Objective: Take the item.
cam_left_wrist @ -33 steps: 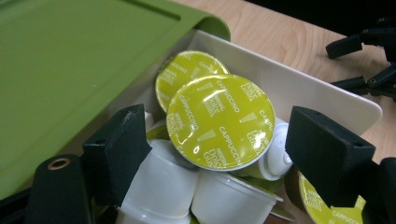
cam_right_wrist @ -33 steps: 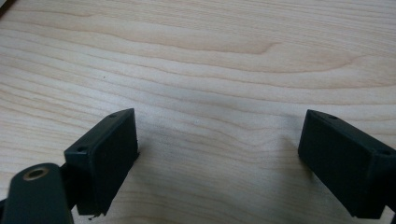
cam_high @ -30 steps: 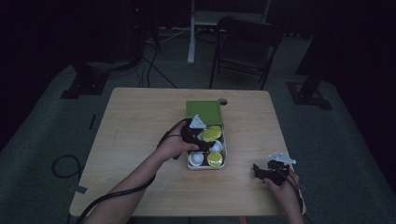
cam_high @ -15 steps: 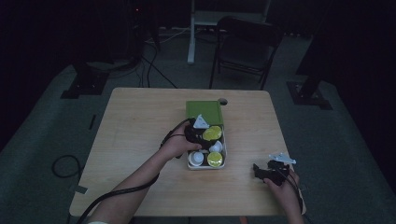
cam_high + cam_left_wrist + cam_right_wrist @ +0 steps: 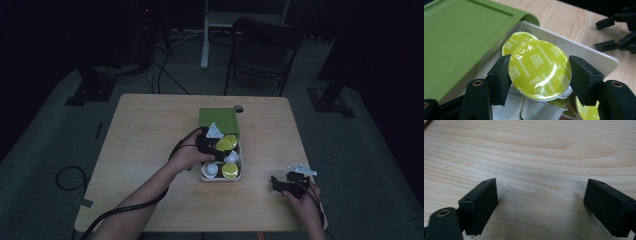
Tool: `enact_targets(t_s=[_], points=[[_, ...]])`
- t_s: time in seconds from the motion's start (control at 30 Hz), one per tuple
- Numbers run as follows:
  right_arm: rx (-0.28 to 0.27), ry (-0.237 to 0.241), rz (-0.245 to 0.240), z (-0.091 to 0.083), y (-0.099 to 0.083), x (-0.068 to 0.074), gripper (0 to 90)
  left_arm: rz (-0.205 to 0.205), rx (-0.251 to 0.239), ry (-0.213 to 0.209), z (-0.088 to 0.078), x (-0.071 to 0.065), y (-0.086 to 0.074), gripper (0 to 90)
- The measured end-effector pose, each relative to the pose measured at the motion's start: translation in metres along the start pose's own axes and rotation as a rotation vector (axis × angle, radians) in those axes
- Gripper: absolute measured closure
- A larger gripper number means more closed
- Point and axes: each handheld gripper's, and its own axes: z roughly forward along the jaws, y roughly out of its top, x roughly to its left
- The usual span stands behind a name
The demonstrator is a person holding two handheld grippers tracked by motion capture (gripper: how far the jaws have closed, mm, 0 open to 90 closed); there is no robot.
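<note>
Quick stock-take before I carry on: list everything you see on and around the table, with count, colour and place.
Held capsule: one, yellow-green foil lid marked cappuccino, between the left tool's pads above the tray.
Other capsules: several, yellow-green lids or white bodies, in the tray; exact count unclear.
Tray: one, white, mid-table.
Lid: one, green, over the tray's far end.
Table: one, light wood.
Folding chair: one, dark, beyond the table.
Cables: dark, on the floor at left.
Left tool: black, shut on the held capsule.
Right tool: black, open over bare table near the right edge.
</note>
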Motion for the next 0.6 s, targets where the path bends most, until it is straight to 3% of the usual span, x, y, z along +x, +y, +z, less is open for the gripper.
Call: enact_targets(t_s=[0.27,0.6], points=[[0.0,0.0,0.001,0.0,0.0,0.0,11.4,0.007,-0.002,0.004,-0.015,-0.003,0.002,38.7],[-0.001,-0.001,-0.001,0.0,0.0,0.0,11.4,-0.007,-0.031,0.045,-0.038,0.002,0.001,38.7]])
